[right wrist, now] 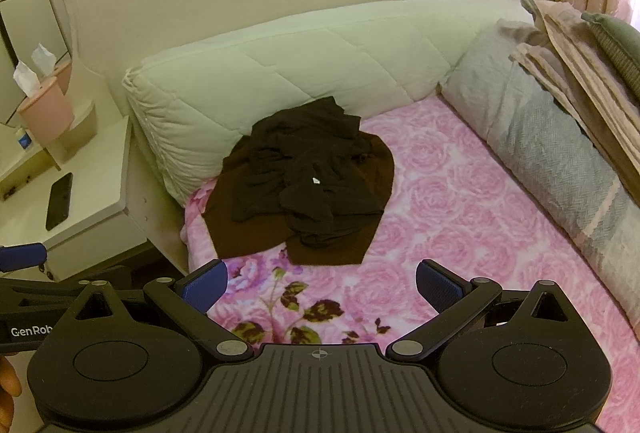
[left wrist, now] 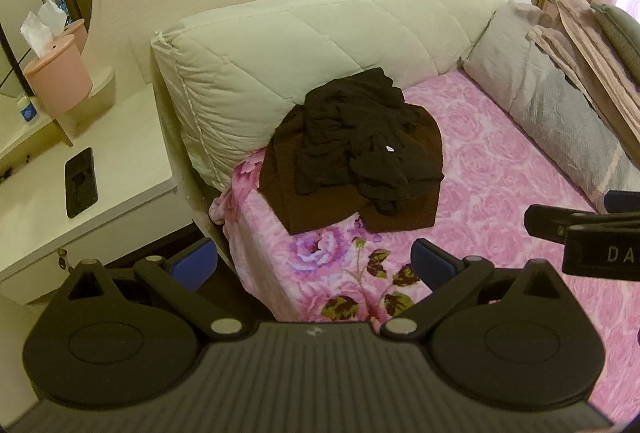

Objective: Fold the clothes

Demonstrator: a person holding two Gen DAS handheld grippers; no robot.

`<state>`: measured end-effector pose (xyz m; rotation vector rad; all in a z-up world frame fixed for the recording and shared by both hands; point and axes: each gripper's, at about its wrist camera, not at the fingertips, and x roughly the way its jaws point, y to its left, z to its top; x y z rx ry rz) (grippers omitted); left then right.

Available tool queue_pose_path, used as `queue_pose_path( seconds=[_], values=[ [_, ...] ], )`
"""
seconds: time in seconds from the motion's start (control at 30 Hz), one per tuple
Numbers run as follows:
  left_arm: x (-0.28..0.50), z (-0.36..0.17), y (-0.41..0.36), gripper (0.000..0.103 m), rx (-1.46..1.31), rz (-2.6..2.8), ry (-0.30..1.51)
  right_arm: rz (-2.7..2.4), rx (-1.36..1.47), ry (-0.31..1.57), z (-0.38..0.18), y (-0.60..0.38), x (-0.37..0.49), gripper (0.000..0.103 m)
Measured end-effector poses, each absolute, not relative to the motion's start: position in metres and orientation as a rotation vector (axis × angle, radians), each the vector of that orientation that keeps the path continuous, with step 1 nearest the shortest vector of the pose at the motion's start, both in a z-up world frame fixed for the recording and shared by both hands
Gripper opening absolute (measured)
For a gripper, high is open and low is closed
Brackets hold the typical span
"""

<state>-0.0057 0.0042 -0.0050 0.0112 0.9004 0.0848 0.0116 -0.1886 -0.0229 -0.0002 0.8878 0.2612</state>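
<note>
A crumpled black garment (left wrist: 356, 149) lies on top of a flat dark-brown garment (left wrist: 404, 213) near the head of the bed, against the padded headboard. Both also show in the right wrist view: the black garment (right wrist: 304, 169) and the brown one (right wrist: 332, 249). My left gripper (left wrist: 316, 265) is open and empty, held above the near corner of the pink floral bedspread (left wrist: 500, 193), short of the pile. My right gripper (right wrist: 322, 285) is open and empty, also short of the pile. The right gripper's body shows at the right edge of the left wrist view.
A cream quilted headboard (left wrist: 320, 33) backs the bed. A grey pillow (left wrist: 560, 121) and folded blankets (left wrist: 592, 45) lie along the right side. A white nightstand (left wrist: 120, 173) on the left carries a black phone (left wrist: 81, 182) and a pink tissue holder (left wrist: 58, 73).
</note>
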Motion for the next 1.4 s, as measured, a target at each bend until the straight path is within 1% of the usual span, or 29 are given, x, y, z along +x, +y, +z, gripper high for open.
queue_pose_path(
  seconds=[0.2,1.07,1.4],
  values=[
    [-0.006,-0.003,0.004,0.102,-0.024,0.073,0.905,0.270,0.000,0.886,-0.024,-0.192,0.010,0.103],
    [-0.021,-0.007,-0.022,0.102,0.051,0.126,0.932,0.282,0.058,0.906,-0.037,-0.226,0.008,0.103],
    [-0.029,-0.018,-0.010,0.102,0.041,0.173,0.928,0.293,0.048,0.917,-0.050,-0.233,0.008,0.103]
  ],
)
